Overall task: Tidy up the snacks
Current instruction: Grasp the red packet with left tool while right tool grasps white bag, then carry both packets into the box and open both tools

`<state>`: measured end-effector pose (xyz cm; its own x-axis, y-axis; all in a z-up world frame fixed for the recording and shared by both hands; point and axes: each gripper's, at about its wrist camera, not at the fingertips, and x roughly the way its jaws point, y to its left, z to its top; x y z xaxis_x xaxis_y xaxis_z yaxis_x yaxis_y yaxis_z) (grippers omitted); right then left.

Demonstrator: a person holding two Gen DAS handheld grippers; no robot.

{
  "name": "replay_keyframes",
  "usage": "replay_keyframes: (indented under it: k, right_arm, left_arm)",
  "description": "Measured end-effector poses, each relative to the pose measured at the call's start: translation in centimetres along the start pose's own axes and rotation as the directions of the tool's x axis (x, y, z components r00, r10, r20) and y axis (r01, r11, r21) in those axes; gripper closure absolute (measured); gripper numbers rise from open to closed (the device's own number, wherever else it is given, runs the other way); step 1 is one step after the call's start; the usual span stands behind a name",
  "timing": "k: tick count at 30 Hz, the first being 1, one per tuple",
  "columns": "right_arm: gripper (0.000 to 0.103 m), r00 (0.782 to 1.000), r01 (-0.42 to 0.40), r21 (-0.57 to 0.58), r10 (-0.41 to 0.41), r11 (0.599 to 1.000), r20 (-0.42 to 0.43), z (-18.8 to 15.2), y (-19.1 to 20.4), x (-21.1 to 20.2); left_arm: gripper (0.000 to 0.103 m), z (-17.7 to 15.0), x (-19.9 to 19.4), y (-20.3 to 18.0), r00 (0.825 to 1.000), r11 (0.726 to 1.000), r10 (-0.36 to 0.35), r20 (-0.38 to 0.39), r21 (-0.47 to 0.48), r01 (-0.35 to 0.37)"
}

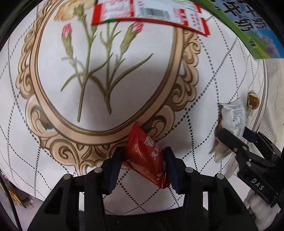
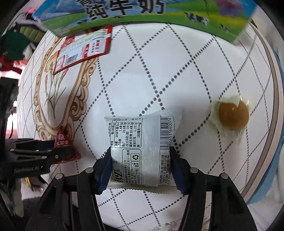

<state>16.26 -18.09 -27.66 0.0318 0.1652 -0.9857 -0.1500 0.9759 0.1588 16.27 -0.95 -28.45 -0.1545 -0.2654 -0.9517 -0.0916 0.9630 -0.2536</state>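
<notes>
My left gripper is shut on a small red snack packet, held on edge just above the patterned tablecloth. The right wrist view shows that red packet pinched in the left gripper at the left edge. Both pads of my right gripper press the sides of a silvery white snack packet with a barcode and printed label. From the left wrist view, the right gripper grips the same white packet at the far right.
A round brown sweet in a clear wrapper lies to the right of the white packet, also seen as the brown sweet. A red-and-white sachet and a green-blue milk box sit at the far side. The table's edge curves on the right.
</notes>
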Motion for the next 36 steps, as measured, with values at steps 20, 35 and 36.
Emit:
replay_keyframes:
  k: [20, 35, 36]
  right_arm:
    - [0.045, 0.952, -0.159, 0.057, 0.138, 0.986, 0.274, 0.2, 0.8, -9.6]
    - [0.045, 0.927, 0.036, 0.075, -0.061, 0.997, 0.37, 20.4, -5.4, -16.4]
    - [0.045, 0.932, 0.047, 0.076, -0.071, 0.996, 0.355, 21.4, -5.6, -15.7]
  left_arm:
    - [0.059, 2.8, -13.9, -8.7, 0.948, 0.984, -0.124, 0.293, 0.16, 0.079]
    - [0.059, 22.2, -18.5, -10.3, 0.935, 0.974, 0.057, 0.351, 0.185, -0.129]
    - [0.059, 22.7, -18.0, -10.1, 0.937, 0.973, 0.072, 0.342, 0.182, -0.141]
